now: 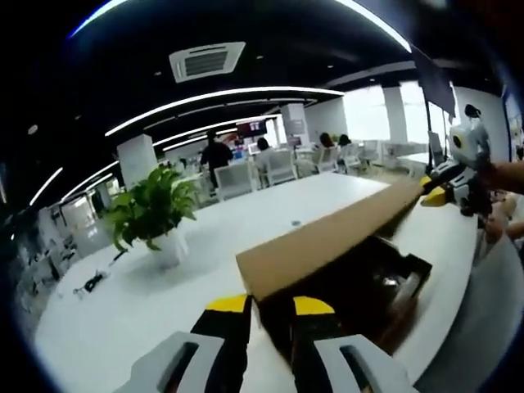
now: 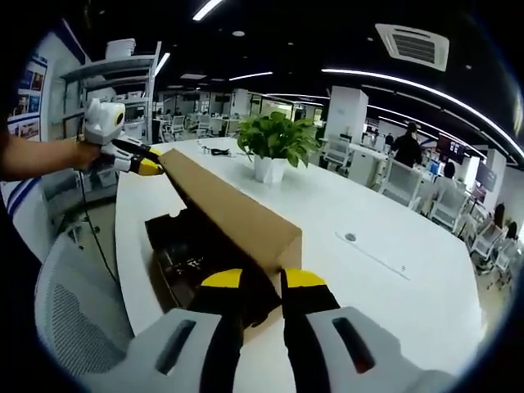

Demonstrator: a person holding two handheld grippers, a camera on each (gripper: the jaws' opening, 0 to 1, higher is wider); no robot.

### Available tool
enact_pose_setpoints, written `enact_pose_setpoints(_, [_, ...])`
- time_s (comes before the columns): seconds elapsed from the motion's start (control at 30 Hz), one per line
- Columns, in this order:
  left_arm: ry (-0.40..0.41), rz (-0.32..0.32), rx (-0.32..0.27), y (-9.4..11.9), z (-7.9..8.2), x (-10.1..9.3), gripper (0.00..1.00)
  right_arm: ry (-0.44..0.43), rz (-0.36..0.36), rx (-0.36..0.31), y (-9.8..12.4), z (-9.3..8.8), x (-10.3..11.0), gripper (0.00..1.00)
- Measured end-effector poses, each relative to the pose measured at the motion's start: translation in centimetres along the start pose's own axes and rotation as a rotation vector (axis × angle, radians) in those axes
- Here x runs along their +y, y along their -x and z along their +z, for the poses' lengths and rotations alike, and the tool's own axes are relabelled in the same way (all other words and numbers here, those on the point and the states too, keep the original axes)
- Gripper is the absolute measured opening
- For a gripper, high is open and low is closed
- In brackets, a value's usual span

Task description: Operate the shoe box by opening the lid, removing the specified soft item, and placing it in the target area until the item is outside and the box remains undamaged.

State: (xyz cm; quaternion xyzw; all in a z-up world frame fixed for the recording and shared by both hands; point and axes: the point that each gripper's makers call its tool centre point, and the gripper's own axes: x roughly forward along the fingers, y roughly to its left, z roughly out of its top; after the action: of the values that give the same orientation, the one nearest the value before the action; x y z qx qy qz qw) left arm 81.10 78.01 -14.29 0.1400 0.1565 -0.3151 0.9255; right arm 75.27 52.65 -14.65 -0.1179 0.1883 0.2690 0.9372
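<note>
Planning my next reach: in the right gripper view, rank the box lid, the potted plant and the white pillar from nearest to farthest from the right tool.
1. Box lid: gripped at the right tool, its near end.
2. Potted plant: mid-table, beyond the lid.
3. White pillar: far off, behind the table, right of the plant.

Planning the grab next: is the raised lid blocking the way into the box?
No. Both tongs, left and right, hold the cardboard lid up at its ends, so the shoe box is open. Its contents look dark; the soft item cannot be made out.
</note>
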Motion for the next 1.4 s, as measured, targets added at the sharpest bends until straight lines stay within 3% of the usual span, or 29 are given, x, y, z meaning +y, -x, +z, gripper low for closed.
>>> enact_pose_setpoints(0.57, [-0.001,0.045,-0.03,-2.0,2.5,2.4,0.08,0.007,-0.02,-0.011,-1.7,1.4,-3.0,0.11])
enact_pose_setpoints(0.97, [0.015,0.044,-0.059,-3.7,3.1,4.7,0.03,-0.021,-0.039,-0.03,-2.6,2.1,-4.7,0.08])
enact_pose_setpoints(1.17, [0.007,0.038,-0.062,-4.6,3.4,5.4,0.03,-0.034,-0.034,-0.011,-3.2,1.4,-5.0,0.1])
enact_pose_setpoints(1.4, [0.008,0.034,-0.066,-5.7,3.7,6.1,0.03,-0.045,-0.054,0.037,-3.9,-1.0,-5.3,0.12])
